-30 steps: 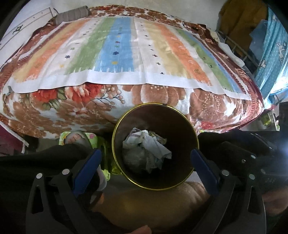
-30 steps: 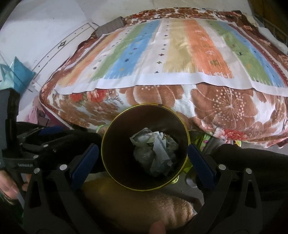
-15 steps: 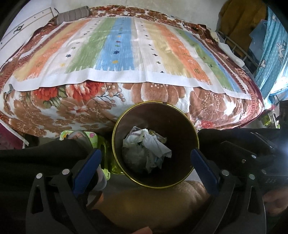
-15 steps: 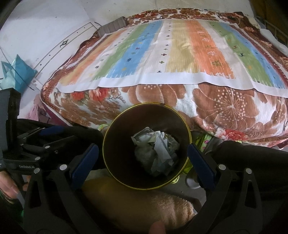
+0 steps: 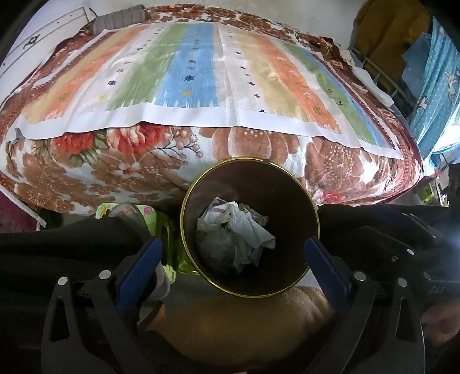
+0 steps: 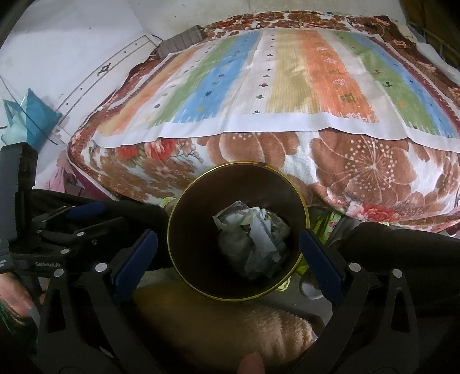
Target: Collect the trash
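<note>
Left gripper (image 5: 233, 253): jaws spread wide, nothing held between the blue pads (image 5: 138, 267). It hangs above the open mouth of the bin (image 5: 312, 213), with one pad showing left of the rim and the other right of it. No contact with the bin can be seen.

Right gripper (image 6: 228, 254): jaws likewise spread wide and empty. Its blue pads (image 6: 133, 260) also flank the bin (image 6: 304, 207) from above, one on each side of the rim. The left tool's black body (image 6: 57, 238) appears at the left edge of this view, with part of a hand (image 6: 14, 299) below it.

Bin: round, dark inside, with a thin gold rim, standing upright on the floor just in front of the bed. The trash (image 5: 238, 233) lies at the bottom of the bin: crumpled white paper and a clear plastic bag, bunched together slightly right of centre (image 6: 253, 241).

Near side of the bin: a tan fuzzy cloth (image 6: 224, 330) lies against the rim's near edge. Dark-clad legs (image 5: 72, 247) sit on either side of the bin.

Far side: a bed with a brown floral blanket (image 5: 115, 172), and over it a striped cloth (image 5: 187, 77) in orange, green, blue and yellow bands. A grey pillow (image 5: 120, 18) lies at the far left end.
</note>
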`<state>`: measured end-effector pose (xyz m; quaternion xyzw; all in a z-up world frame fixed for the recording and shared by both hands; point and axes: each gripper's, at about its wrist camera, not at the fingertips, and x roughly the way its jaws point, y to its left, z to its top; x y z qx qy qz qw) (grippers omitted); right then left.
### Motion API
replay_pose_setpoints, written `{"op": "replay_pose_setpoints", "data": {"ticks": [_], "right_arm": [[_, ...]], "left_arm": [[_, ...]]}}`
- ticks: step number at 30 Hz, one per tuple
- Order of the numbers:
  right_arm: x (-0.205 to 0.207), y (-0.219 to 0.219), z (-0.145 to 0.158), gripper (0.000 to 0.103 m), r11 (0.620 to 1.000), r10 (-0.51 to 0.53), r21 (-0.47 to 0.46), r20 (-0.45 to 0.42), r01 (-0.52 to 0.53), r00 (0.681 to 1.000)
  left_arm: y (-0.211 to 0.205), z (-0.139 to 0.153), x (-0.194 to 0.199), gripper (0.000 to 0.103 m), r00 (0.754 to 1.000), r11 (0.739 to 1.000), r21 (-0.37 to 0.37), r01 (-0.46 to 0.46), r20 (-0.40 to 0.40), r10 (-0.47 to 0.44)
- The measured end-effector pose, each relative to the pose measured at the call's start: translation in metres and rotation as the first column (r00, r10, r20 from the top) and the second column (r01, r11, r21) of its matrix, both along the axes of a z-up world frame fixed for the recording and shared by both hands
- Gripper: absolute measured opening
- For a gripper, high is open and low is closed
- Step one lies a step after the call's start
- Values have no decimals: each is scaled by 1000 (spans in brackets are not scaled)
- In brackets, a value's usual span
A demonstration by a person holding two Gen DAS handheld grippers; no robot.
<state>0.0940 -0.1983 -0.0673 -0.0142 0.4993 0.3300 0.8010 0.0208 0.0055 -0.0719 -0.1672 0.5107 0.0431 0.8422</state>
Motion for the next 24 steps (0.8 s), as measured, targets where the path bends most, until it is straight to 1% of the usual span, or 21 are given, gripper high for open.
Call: {"op": "replay_pose_setpoints", "data": {"ticks": [6, 24], "right_arm": [[1, -1, 0, 94, 1000, -5, 9, -15, 5, 1000], [-1, 0, -2, 94, 1000, 6, 9, -23, -6, 1000]], "left_arm": [[1, 0, 0, 97, 1000, 1000, -2, -1, -3, 1], [0, -3, -1, 97, 1000, 1000, -7, -2, -9, 2]]}}
